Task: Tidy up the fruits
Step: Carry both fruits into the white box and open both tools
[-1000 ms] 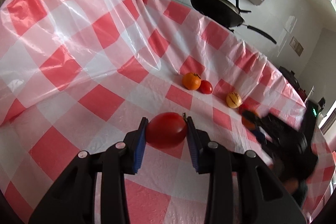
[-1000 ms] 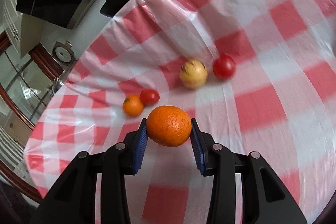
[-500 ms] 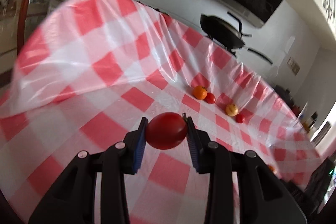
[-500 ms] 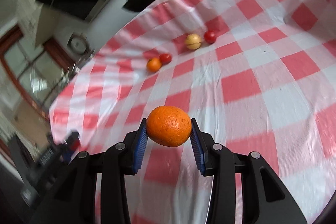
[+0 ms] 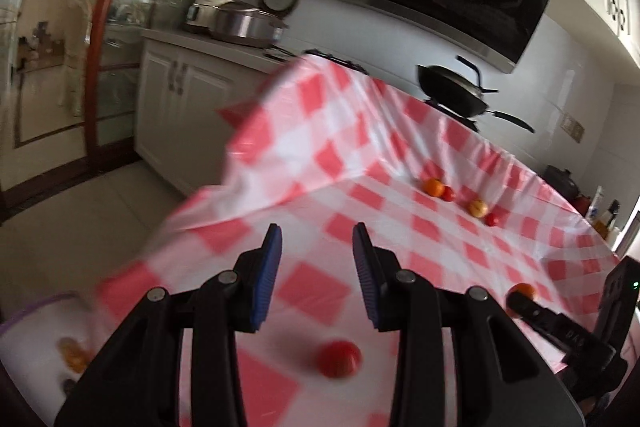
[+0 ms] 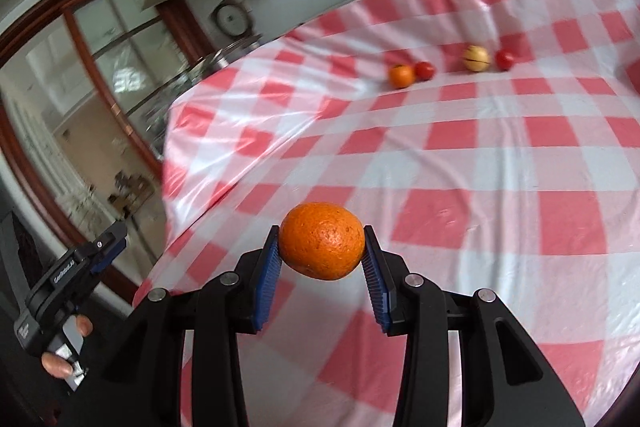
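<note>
Right tongs (image 6: 322, 259) clamp an orange (image 6: 322, 241) above checkered tablecloth (image 6: 500, 155).

A round orange (image 6: 322, 241) with pitted skin is held off the cloth between two blue pads. A red tomato (image 5: 339, 358), blurred, seems to lie on the checked cloth at the near edge. Far across the cloth sit four more in a loose row: a small orange (image 6: 401, 76) touching a small tomato (image 6: 424, 70), then, to the right, a yellowish fruit (image 6: 476, 58) just beside another small tomato (image 6: 505, 59).
</note>
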Demonstrator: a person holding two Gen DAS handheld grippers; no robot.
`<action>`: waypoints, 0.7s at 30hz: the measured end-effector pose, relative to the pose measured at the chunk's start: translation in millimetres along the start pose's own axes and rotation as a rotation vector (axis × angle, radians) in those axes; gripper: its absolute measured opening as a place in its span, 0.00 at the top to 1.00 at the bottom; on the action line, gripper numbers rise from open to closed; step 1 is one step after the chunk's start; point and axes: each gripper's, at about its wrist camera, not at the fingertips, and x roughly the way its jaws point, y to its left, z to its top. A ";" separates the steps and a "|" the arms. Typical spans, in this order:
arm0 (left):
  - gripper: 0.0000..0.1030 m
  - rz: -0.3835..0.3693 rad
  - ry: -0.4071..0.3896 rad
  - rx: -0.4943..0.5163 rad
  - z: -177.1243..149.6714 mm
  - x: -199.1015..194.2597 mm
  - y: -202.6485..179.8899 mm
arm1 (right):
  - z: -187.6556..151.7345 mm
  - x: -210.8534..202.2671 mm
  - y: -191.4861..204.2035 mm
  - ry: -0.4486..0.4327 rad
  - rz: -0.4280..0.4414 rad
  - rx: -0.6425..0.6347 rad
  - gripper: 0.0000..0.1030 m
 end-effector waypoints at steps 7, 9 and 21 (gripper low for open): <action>0.65 0.089 -0.003 -0.053 -3.0 -28.9 55.2 | -23.1 6.2 60.2 0.068 0.076 -0.149 0.61; 0.65 0.115 -0.006 -0.061 -6.0 -37.2 70.6 | -32.8 7.8 83.7 0.087 0.098 -0.221 0.61; 0.47 0.007 0.132 0.011 -42.6 -34.8 61.8 | -22.3 -3.8 74.4 0.026 0.060 -0.195 0.61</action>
